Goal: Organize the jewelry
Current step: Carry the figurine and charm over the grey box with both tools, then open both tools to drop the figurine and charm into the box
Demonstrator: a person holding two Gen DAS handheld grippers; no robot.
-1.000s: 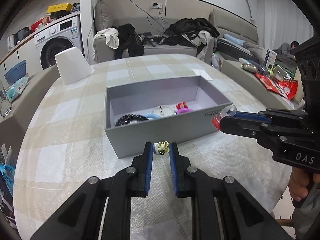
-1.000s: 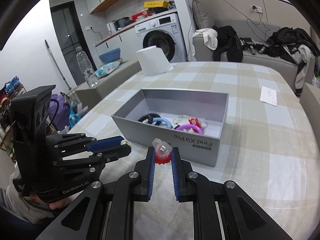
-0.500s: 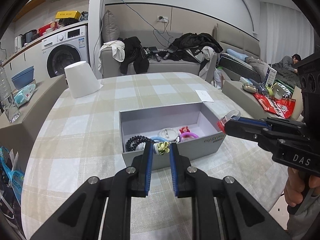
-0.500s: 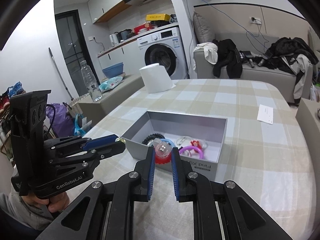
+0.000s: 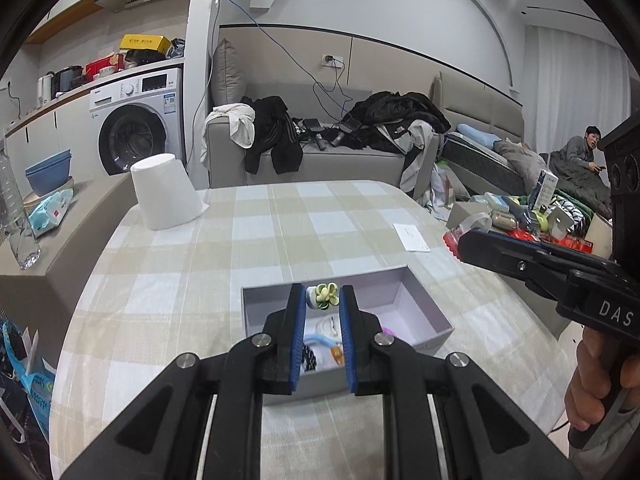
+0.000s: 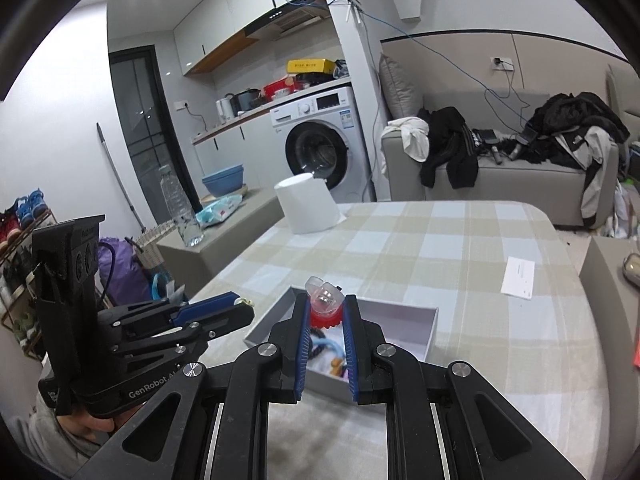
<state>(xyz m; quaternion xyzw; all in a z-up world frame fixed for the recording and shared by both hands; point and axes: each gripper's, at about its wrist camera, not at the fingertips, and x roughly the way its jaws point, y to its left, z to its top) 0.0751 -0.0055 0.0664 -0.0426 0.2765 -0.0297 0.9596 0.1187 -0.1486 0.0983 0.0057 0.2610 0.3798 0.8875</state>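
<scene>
My left gripper is shut on a small yellow-green flower ornament and holds it high above the grey open box. My right gripper is shut on a red and clear plastic piece, also raised above the box. The box holds a black bead bracelet, a blue ring and other small pieces, partly hidden by the fingers. Each gripper shows in the other's view, the right one and the left one.
The box sits on a round table with a checked cloth. An upturned white cup stands at the far left and a white paper slip lies at the right. A sofa with clothes is behind.
Both grippers have risen well above the table with their pieces still held. The box now looks smaller and lies below the fingertips.
</scene>
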